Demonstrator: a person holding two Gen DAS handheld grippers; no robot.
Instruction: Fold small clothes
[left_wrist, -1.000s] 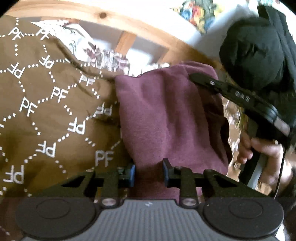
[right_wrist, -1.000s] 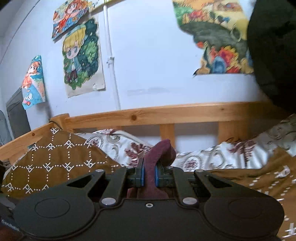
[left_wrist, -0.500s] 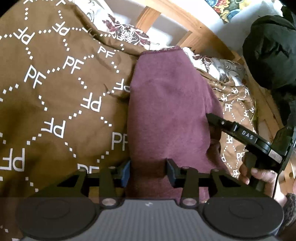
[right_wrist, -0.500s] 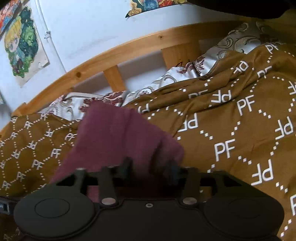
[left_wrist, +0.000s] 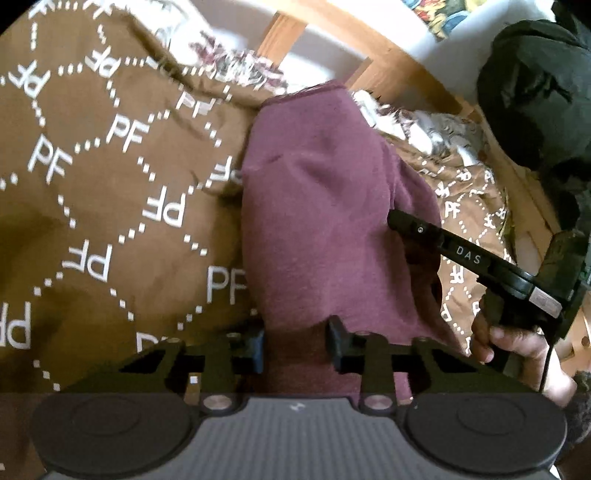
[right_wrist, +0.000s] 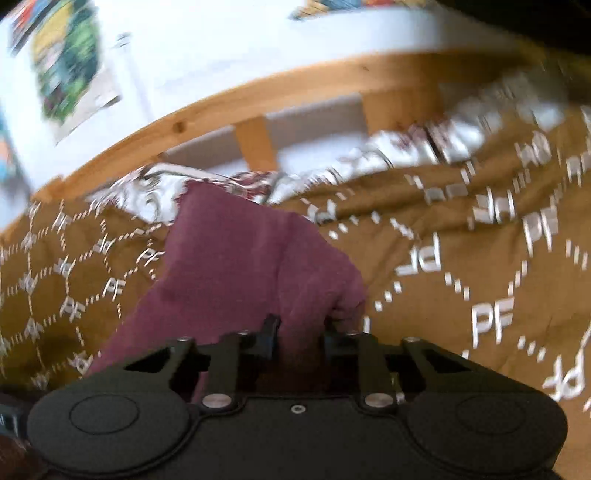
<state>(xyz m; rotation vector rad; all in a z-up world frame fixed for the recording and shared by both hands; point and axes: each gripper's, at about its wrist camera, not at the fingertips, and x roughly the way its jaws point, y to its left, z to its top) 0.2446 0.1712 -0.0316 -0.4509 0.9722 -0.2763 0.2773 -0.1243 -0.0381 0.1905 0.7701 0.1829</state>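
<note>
A maroon fleece garment (left_wrist: 317, 206) lies lengthwise on the brown PF-patterned blanket (left_wrist: 92, 221). My left gripper (left_wrist: 295, 343) has the garment's near end bunched between its jaws, which are closing and press on the cloth. In the left wrist view the other gripper's black finger (left_wrist: 417, 229) rests against the garment's right side, held by a hand (left_wrist: 517, 343). In the right wrist view my right gripper (right_wrist: 301, 336) is low over the garment (right_wrist: 240, 266). Its jaws are closing with maroon fabric between them, and a gap still shows.
A wooden bed rail (right_wrist: 258, 96) runs along the far side, with a white floral sheet (right_wrist: 424, 147) below it. Dark clothing (left_wrist: 535, 92) hangs at the upper right. Posters (right_wrist: 66, 66) are on the wall. The blanket (right_wrist: 480, 277) spreads to both sides.
Both grippers came down and laid the garment on the blanket. The right jaws went from shut on a cloth edge to wide, then narrowed around the fabric. The left jaws widened briefly, then narrowed.
</note>
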